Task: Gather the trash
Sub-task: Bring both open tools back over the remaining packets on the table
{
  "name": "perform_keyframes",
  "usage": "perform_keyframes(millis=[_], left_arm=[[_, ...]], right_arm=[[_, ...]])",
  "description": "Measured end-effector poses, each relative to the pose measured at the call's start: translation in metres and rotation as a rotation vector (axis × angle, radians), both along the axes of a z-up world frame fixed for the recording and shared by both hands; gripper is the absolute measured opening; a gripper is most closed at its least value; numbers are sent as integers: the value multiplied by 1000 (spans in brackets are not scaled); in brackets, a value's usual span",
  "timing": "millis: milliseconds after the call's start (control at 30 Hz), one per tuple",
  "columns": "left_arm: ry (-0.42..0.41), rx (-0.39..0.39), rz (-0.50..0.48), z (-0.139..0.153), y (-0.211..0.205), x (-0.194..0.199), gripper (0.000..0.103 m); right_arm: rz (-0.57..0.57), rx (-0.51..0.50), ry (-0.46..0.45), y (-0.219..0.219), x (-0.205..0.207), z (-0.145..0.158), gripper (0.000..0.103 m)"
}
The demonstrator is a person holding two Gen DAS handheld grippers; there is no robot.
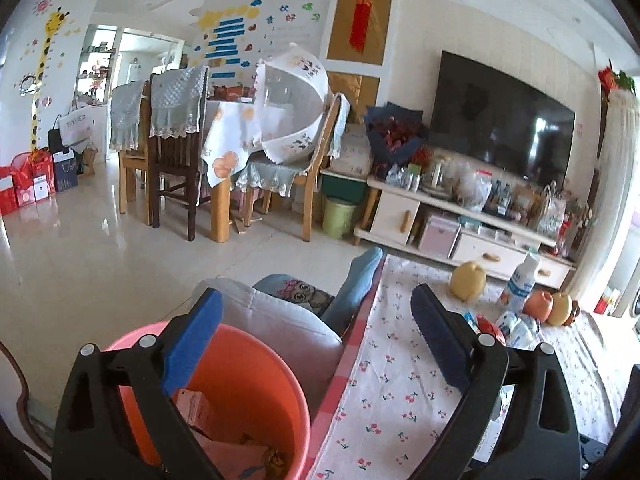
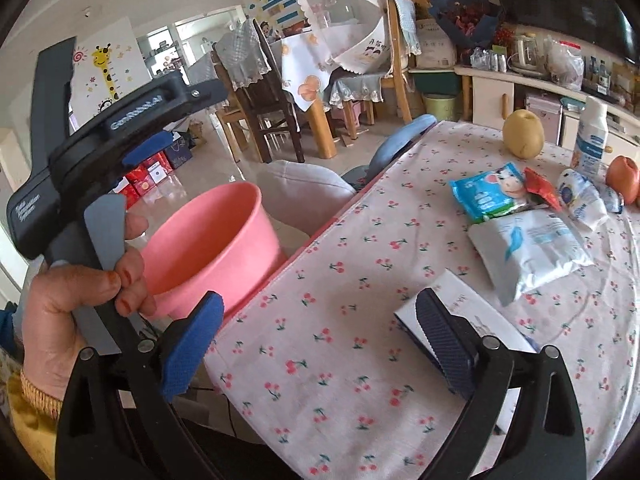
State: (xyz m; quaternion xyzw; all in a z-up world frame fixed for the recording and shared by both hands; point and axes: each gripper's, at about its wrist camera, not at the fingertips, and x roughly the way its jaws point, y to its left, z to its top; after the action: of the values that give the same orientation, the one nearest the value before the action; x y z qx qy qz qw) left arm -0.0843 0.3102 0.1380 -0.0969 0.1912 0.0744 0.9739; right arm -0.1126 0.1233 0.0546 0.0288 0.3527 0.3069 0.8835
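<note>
Trash on the surface (image 2: 360,280): white foil pouch (image 2: 532,250), blue cartoon wrapper (image 2: 486,194), red wrapper (image 2: 542,188), crumpled white packet (image 2: 582,200), all clustered touching/overlapping toward far right; a white card/box (image 2: 472,312) lies nearer, partly behind my right finger pad. I judge all of it light, thin, crinkly, prob. slippery film; pouches soft, will deform. Best hold: pinch a free edge or corner, not the flat middle. Card is stiffer; take by its rim.

Right gripper (image 2: 316,344): jaws wide apart, nothing between them, hovering over near surface edge. Left gripper (image 1: 316,340): jaws also wide apart, empty, above the pink bin (image 1: 248,392), which already holds paper scraps. Bin sits just beside surface edge, lower.

Not trash, I judge: pear (image 2: 523,134), white bottle (image 2: 592,138), apple (image 2: 624,178); avoid knocking.

Surface: cherry-print cloth, soft, may bunch if dragged. Room: dining chairs (image 1: 172,152), TV (image 1: 500,120), glossy tile floor (image 1: 80,248).
</note>
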Motion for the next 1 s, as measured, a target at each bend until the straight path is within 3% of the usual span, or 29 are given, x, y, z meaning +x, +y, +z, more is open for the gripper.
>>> perform_keyframes(millis=[133,400,1000], left_arm=[[33,-21,-37,-4,-9,5,95],[21,7,-96,-7,-36,7,95],[69,66,-213,-13,-105,21,95]], right_arm=[[-6,-15,-6,-13,-3,-2,98],[-28,-70,23,-34,-5,-8,98],[-85,-78,61,-109,-3,-10,98]])
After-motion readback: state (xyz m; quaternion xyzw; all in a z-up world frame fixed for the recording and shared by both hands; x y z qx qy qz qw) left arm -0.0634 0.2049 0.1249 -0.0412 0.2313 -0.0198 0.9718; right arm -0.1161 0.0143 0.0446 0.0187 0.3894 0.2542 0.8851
